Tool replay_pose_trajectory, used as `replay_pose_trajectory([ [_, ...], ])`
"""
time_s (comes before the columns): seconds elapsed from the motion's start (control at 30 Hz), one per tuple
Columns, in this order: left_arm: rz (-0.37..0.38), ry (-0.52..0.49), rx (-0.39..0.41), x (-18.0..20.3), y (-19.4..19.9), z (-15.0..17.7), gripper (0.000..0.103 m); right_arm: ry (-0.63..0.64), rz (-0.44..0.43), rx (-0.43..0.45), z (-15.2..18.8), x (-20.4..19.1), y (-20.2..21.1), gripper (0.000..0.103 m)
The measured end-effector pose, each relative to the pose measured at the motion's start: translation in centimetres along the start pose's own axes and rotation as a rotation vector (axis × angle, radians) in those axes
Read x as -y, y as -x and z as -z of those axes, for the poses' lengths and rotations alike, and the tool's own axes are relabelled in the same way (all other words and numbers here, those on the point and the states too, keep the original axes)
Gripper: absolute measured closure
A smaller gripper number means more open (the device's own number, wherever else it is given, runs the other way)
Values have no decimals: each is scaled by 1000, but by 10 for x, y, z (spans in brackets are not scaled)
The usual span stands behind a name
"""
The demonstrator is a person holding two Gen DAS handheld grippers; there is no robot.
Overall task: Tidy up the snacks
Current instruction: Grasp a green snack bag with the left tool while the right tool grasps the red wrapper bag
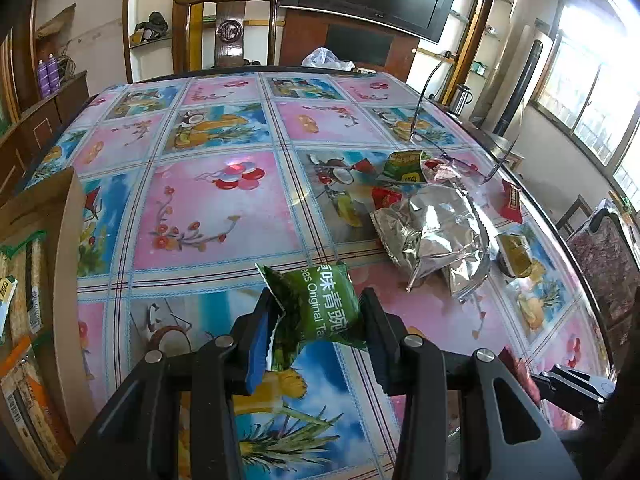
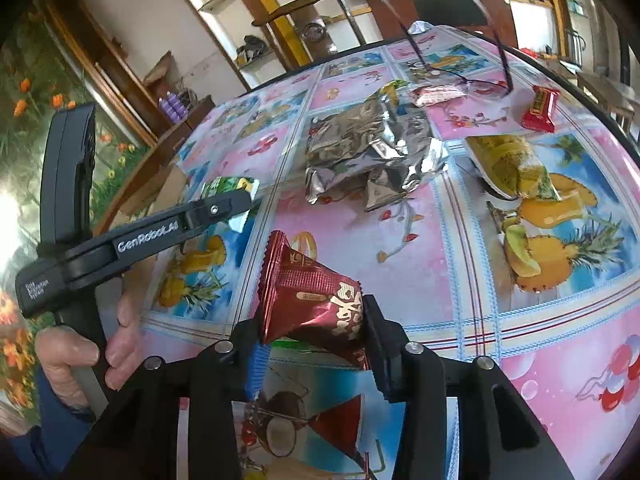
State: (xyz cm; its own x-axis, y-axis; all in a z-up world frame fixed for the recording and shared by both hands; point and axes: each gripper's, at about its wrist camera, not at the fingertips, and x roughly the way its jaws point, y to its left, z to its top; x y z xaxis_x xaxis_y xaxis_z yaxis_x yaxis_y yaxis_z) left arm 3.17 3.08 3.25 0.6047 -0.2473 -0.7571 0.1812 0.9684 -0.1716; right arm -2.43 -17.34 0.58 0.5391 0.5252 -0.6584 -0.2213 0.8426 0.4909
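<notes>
cardboard box (image 1: 60, 248): far L edge of left-wrist view, ~9 o'clock; packaged bars stacked inside. Prob. the drop spot, judging by contents.
left gripper (image 1: 320, 320): clamped on the green pea packet, pads pressing both sides; held above the cloth, nothing else betw. the jaws.
green pea packet (image 1: 320, 300): small pillow pack, "Original" print, at 6 o'clock in left-wrist view. Looks light, puffy, film slick. One crimped end is folded against the L pad. Grip sits across the belly; a pinch nearer the seal would slip less and spare the contents.
tablecloth (image 1: 216, 208): glossy fruit-print plastic, slippery under wrappers.
silver foil bags (image 1: 432, 236): crumpled pile at ~3 o'clock, w/ other small packs around it. Look empty or near it; thin, crackly, will collapse. Take by a seam edge.
glasses (image 1: 472, 160): just beyond the pile, ~2 o'clock, arms raised. Fragile; keep clear.
right gripper (image 2: 312, 320): closed on the dark red wrapper, lifted off the table.
dark red wrapper (image 2: 316, 296): 6 o'clock in right-wrist view, cone-ish foil pack, flat crimp pointing up-L. Light, stiff at the seal, soft in the body; contents may crush. Hold is at the wide end.
yellow-green packet (image 2: 516, 168): ~2 o'clock, lying flat; soft, light.
red bar (image 2: 540, 110): ~1 o'clock, near table edge; firmer, grab mid-length.
</notes>
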Motion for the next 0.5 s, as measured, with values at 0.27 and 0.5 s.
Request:
replay_pose_trajectory([
  [0.27, 34, -16, 48, 6, 11, 0, 62, -7, -36, 150, -1, 5, 33, 67],
  [0.5, 43, -28, 57, 11, 15, 1, 62, -94, -76, 166, -3, 19, 37, 67],
])
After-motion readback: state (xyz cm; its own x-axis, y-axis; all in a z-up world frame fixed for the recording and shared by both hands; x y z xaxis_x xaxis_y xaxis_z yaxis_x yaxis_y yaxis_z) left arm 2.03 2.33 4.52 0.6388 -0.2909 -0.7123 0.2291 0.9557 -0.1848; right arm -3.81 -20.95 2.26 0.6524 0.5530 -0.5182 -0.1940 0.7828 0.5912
